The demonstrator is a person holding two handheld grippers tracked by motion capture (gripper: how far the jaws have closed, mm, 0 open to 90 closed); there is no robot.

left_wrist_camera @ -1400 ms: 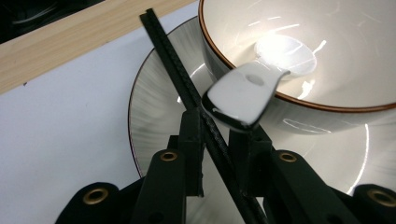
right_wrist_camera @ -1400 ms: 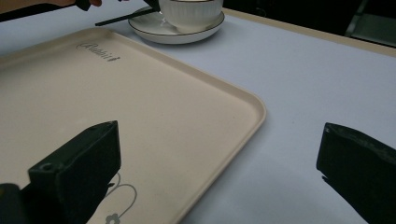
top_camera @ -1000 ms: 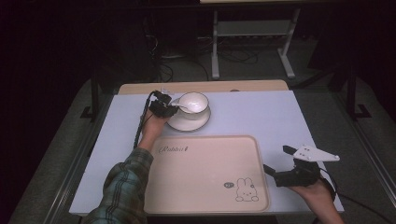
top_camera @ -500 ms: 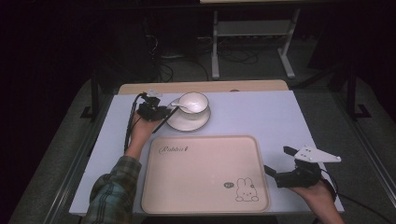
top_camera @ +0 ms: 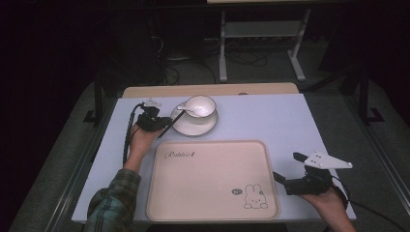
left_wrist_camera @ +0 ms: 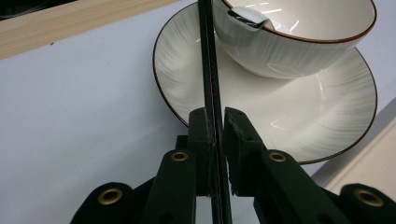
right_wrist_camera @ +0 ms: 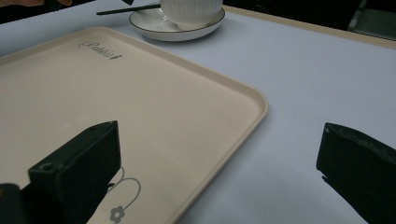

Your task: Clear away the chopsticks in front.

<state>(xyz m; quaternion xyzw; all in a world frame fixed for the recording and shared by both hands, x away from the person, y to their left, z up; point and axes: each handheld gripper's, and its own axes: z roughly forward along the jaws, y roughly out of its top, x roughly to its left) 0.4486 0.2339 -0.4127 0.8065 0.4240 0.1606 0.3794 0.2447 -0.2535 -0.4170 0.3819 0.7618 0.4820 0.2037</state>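
Here the left gripper [left_wrist_camera: 214,122] has just closed its jaws tightly on a thin black chopstick [left_wrist_camera: 208,65], a straight smooth rod. The rod points toward one o'clock over the glossy round saucer [top_camera: 202,126], at the ribbed white bowl [top_camera: 200,106]. At four o'clock the right gripper [top_camera: 286,167] stands wide open and empty, beside the matte cream tray [top_camera: 193,193].

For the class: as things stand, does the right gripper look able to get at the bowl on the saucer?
Probably yes: its jaws stand open, and bare tray and table lie between it and the bowl.
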